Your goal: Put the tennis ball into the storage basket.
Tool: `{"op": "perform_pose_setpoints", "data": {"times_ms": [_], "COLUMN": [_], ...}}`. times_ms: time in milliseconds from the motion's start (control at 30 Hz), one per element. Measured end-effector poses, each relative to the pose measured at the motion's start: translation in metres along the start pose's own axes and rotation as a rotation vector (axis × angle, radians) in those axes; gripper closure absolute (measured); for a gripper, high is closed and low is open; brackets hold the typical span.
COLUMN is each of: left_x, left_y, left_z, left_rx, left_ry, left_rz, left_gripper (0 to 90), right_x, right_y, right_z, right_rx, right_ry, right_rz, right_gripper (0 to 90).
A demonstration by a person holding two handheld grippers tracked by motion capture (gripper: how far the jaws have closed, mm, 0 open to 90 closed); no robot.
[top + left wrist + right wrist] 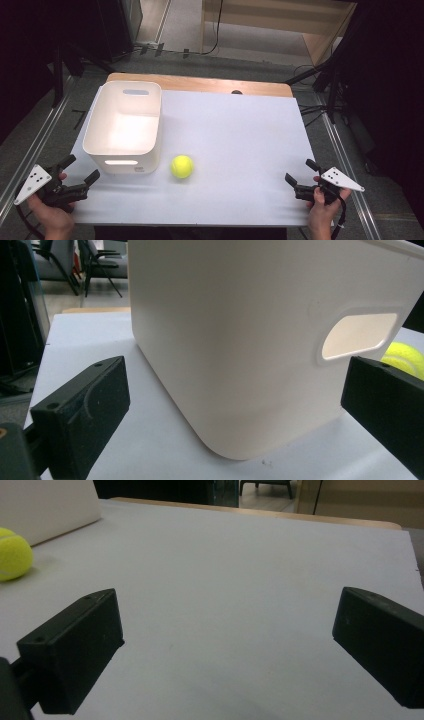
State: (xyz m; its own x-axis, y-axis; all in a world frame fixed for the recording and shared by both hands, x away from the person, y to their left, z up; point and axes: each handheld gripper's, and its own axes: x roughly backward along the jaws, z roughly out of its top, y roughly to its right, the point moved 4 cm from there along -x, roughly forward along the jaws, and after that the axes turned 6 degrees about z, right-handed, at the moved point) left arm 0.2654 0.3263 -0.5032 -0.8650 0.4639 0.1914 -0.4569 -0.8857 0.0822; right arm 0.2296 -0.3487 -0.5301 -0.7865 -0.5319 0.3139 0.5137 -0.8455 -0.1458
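A yellow-green tennis ball (182,166) lies on the white table top (240,140), just right of a white plastic bin (125,127). The bin (260,340) stands upright and looks empty, with a handle slot in its near wall. My left gripper (82,168) rests at the table's near left corner, open, aimed at the bin's near corner, and the ball (405,357) peeks past the bin's side. My right gripper (301,171) sits at the near right edge, open with nothing between its jaws. The ball (14,554) lies far to its left.
The table's wooden back edge (200,82) shows behind the white top. Dark stands and cables (320,85) flank the table on the floor. A wooden cabinet (280,20) stands farther back.
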Motion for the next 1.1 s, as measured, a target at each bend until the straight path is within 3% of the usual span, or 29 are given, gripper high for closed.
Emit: {"op": "perform_pose_setpoints", "data": {"times_ms": [300,433,567,1100], "left_x": [-0.001,-0.001,-0.001,0.000], "left_y": [0.003,0.003,0.004,0.004], "left_z": [-0.001,-0.001,-0.001,-0.002], "left_rx": [-0.016,-0.019,-0.024,-0.021], "left_ry": [-0.010,-0.012,-0.012,-0.014], "left_rz": [0.000,-0.004,-0.008,-0.014], "left_gripper": [0.0,0.0,0.0,0.0], "right_x": [0.000,-0.002,-0.006,-0.026], "right_y": [-0.002,-0.005,-0.010,-0.042], "right_z": [0.002,0.004,0.008,0.040], "right_rx": [0.007,0.045,0.051,0.148], "right_ry": [-0.016,-0.045,-0.073,-0.182], "right_rz": [0.021,0.029,0.045,0.122], "right_gripper": [0.0,0.0,0.0,0.0]}}
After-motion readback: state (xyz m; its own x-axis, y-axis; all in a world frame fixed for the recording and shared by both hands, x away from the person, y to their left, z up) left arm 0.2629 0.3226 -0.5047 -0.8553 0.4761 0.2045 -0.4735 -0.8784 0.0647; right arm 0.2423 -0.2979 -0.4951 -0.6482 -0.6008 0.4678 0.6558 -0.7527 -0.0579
